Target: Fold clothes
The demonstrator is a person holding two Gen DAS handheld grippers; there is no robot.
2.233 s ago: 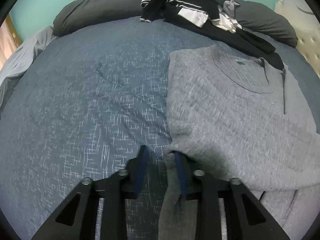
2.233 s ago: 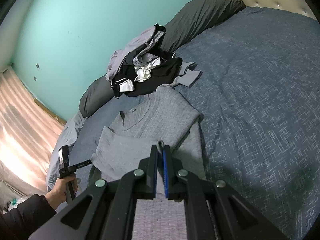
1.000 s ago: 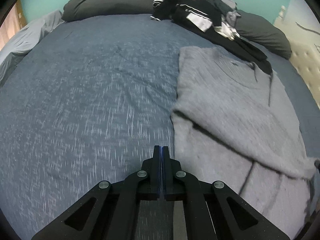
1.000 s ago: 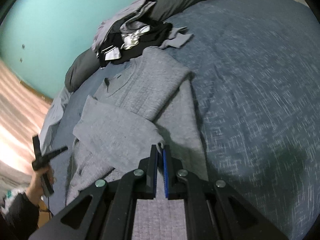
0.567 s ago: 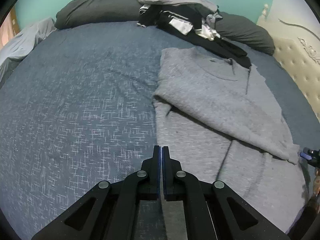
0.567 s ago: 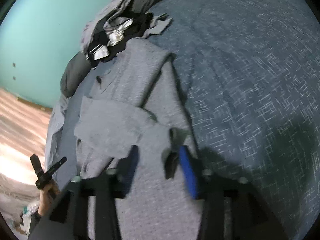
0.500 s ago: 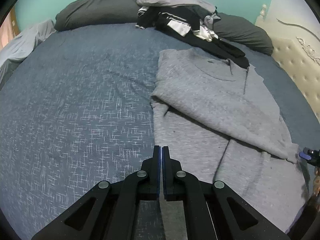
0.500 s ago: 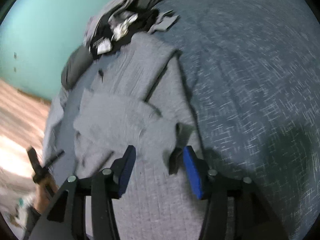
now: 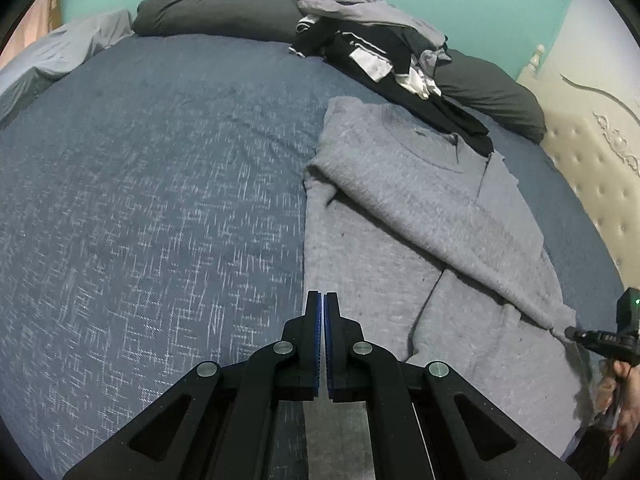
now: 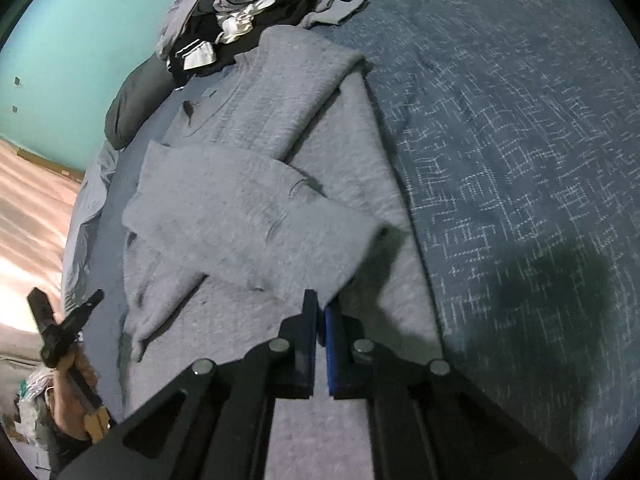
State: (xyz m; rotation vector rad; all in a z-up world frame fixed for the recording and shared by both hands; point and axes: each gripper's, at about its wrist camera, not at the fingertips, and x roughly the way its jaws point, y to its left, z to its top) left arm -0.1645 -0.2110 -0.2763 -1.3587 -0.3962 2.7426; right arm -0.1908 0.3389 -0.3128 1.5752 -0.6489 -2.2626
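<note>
Fuzzy heathered grey sweater (image 9: 400, 216) flat on woven blue bedspread (image 9: 160, 200), collar toward pillows, sleeve folded across, left gripper (image 9: 322, 300) clenched empty, right gripper (image 10: 320, 308) clenched, contents unclear

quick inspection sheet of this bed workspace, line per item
surface: dark blue bedspread with a white fleck pattern, mostly bare on one side.
job's things: grey sweater lying flat, both sleeves folded across its body.
clutter: heap of black, white and grey clothes by the dark pillows.
grippers: left hand-held gripper shut and empty, over the sweater's hem edge; right hand-held gripper shut, at the edge of the folded sleeve; whether it pinches cloth cannot be told.
cables: nothing seen.
surroundings: teal wall, cream tufted headboard, pale grey sheet at the bed's far edge.
</note>
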